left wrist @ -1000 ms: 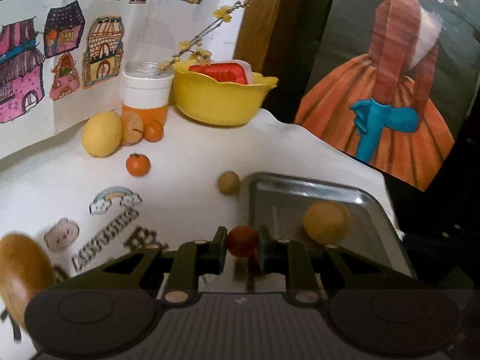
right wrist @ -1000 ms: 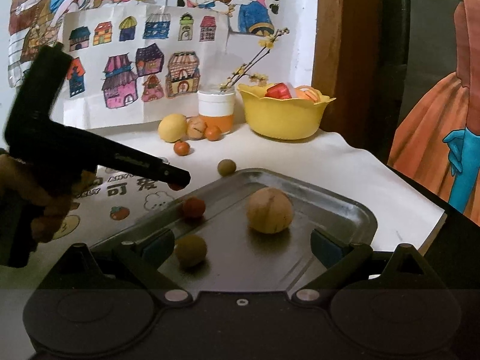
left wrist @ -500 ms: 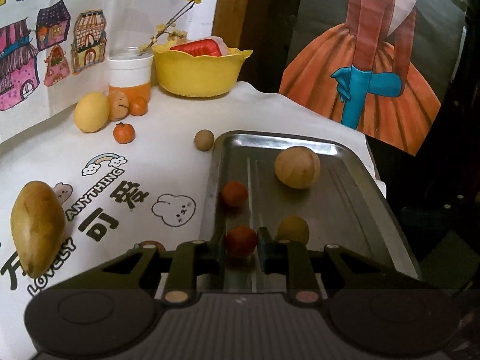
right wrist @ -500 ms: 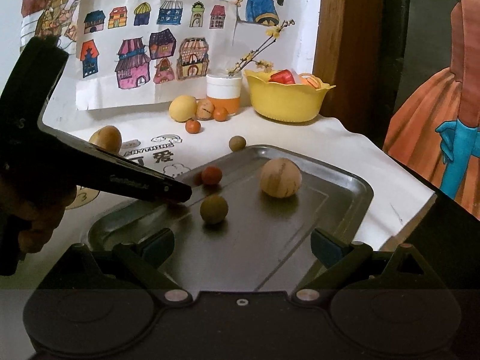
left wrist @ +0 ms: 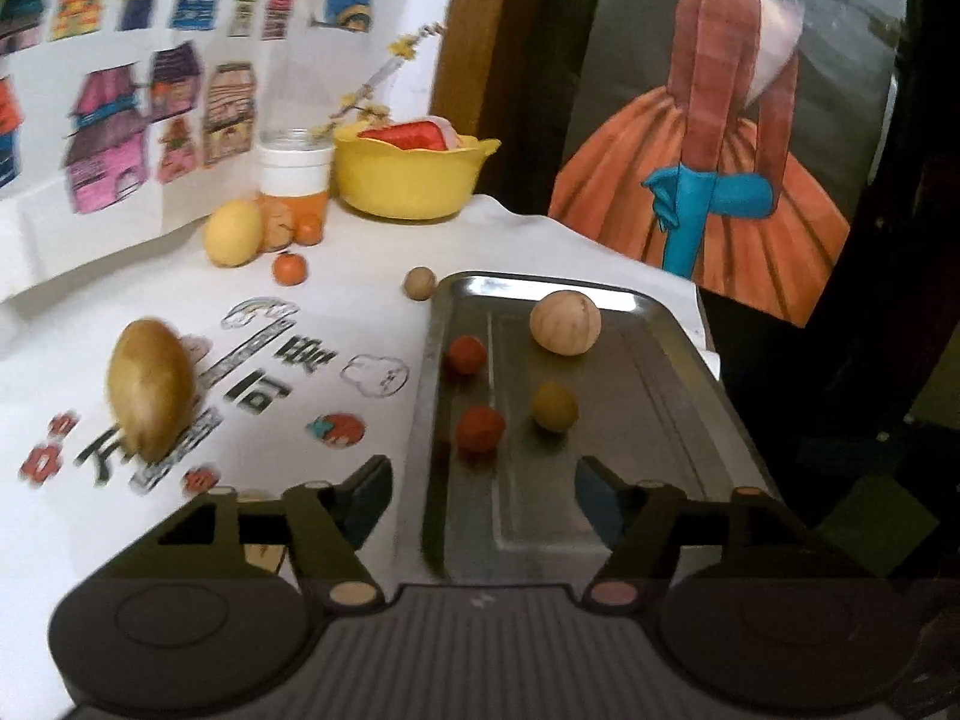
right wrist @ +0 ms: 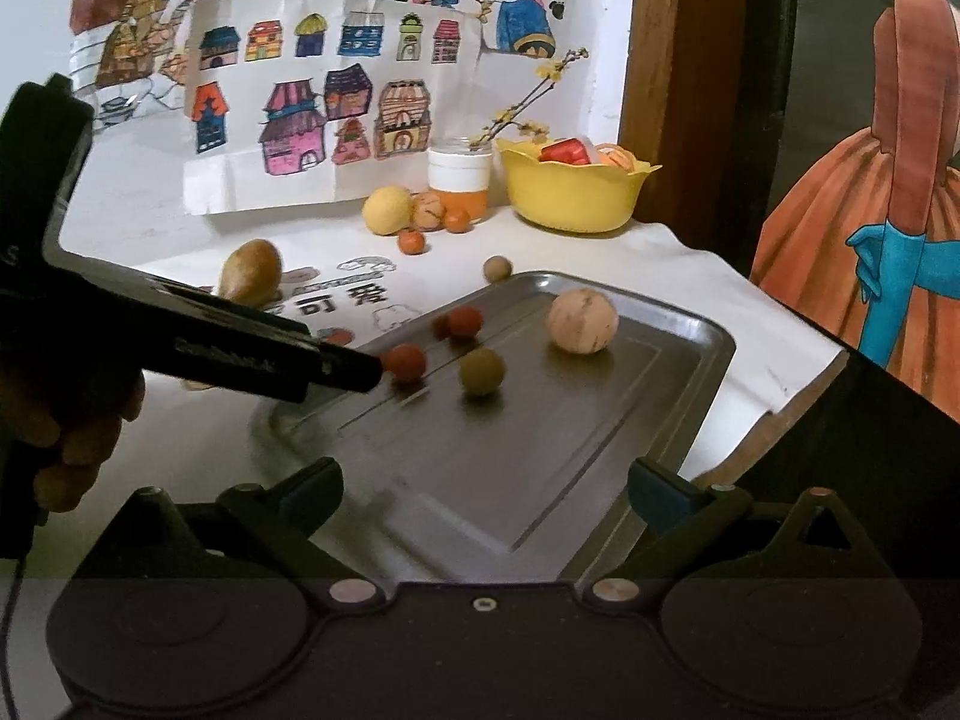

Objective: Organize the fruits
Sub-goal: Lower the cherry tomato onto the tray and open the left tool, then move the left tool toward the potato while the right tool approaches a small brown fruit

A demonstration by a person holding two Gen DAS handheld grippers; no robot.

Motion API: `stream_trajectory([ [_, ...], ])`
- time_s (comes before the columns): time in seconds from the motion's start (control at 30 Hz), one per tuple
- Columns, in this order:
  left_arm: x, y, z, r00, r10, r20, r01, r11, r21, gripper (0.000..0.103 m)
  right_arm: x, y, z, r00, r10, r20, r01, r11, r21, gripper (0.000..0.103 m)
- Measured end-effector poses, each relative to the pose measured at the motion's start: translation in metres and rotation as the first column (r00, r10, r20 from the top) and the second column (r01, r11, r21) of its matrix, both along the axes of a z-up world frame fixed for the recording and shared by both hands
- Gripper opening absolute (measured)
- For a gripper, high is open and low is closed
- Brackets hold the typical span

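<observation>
A steel tray (left wrist: 600, 510) lies on the white cloth and holds a big tan ball (left wrist: 565, 323), a yellow-green fruit (left wrist: 555, 407) and two small red fruits (left wrist: 465, 354). The nearer red fruit (left wrist: 480, 429) rests on the tray just ahead of my left gripper (left wrist: 483, 501). Its jaws are opening, with nothing between the pads. In the right wrist view, the left gripper's finger (right wrist: 270, 354) ends beside that red fruit (right wrist: 406, 362). My right gripper (right wrist: 486, 492) stands open and empty over the tray's near part (right wrist: 480, 480).
Loose on the cloth lie a brown oval fruit (left wrist: 153, 387), a yellow fruit (left wrist: 233, 232), a small orange one (left wrist: 290, 268) and a tan ball (left wrist: 419, 283). A yellow bowl (left wrist: 414, 180) and a jar (left wrist: 295, 171) stand at the back wall. A hand (right wrist: 66, 438) holds the left gripper.
My left gripper carried a small red fruit over the tray, then its jaws parted and the fruit now lies on the tray. Both grippers have drawn back from the far wall.
</observation>
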State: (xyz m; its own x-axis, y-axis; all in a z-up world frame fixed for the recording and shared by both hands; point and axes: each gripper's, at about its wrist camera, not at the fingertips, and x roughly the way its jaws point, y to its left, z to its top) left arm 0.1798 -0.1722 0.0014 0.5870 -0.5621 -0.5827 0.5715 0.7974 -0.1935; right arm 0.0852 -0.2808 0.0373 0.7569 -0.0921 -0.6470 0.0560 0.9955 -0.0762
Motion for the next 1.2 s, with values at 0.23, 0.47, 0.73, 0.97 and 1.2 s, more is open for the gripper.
stream_trajectory([
  [0.23,-0.024,0.040,-0.002,0.999,0.036,-0.005,-0.035,0.999,0.005,0.083,-0.015,0.027,-0.002,1.000,0.010,-0.029,-0.009,0.999,0.041,0.102],
  [0.47,-0.034,0.080,-0.003,0.997,0.078,-0.011,-0.078,0.997,0.009,0.088,-0.018,0.057,-0.004,0.997,0.054,-0.063,-0.051,0.997,0.050,0.102],
  [0.73,-0.032,0.111,-0.004,0.991,0.130,-0.002,-0.130,0.991,0.023,0.091,-0.003,0.087,0.000,0.991,0.121,-0.060,-0.118,0.992,0.055,0.102],
  [0.97,-0.022,0.128,-0.001,0.985,0.172,0.011,-0.172,0.985,0.031,0.094,0.022,0.107,0.007,0.982,0.187,-0.039,-0.185,0.982,0.040,0.102],
  [1.2,-0.006,0.140,0.002,0.977,0.214,0.024,-0.215,0.976,0.032,0.098,0.049,0.118,0.012,0.971,0.238,-0.023,-0.237,0.971,0.023,0.102],
])
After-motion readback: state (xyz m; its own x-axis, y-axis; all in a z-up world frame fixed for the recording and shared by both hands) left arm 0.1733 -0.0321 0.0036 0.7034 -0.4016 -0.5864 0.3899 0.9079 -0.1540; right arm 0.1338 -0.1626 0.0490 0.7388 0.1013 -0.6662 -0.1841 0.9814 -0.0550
